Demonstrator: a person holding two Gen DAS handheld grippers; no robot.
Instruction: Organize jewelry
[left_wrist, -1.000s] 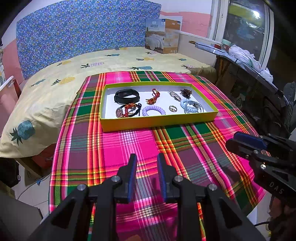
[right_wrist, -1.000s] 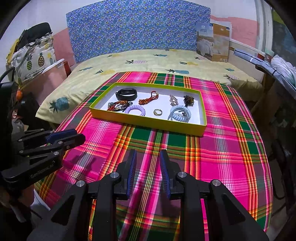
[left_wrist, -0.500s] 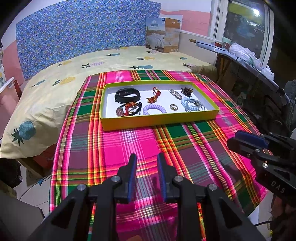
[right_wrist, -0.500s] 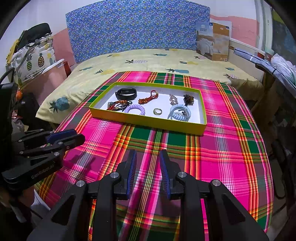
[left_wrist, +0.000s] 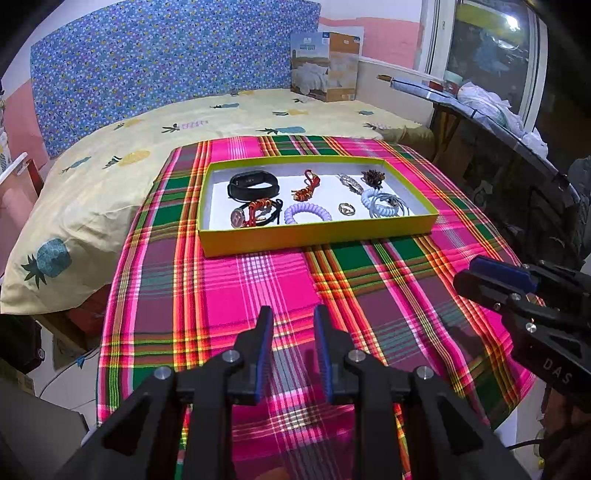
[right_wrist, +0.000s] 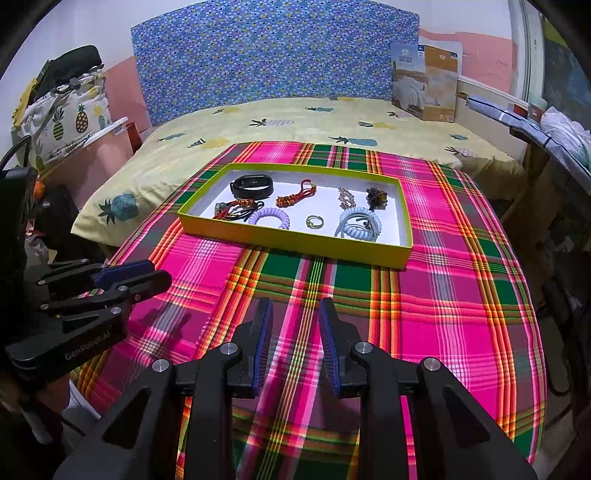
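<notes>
Jewelry tray (left_wrist: 317, 236) sits on plaid cloth (left_wrist: 258, 288) by bed (left_wrist: 110, 184); each hand-held gripper released, empty.

1. A bed under a pale yellow pineapple-print sheet (left_wrist: 207, 125) filled the far half of the room.
2. A blue floral fabric panel (right_wrist: 273, 55) stood against the pink and white wall (right_wrist: 480, 70) behind it.
3. A bright pink, green and orange plaid cloth (left_wrist: 258, 280) covered the near table.
4. A cardboard bedding box (left_wrist: 325, 66) leaned by the wall.
5. A dark window (left_wrist: 491, 48) on the right reflected a lamp.
6. A pineapple-print bag (right_wrist: 62, 118) sat at the left.
</notes>
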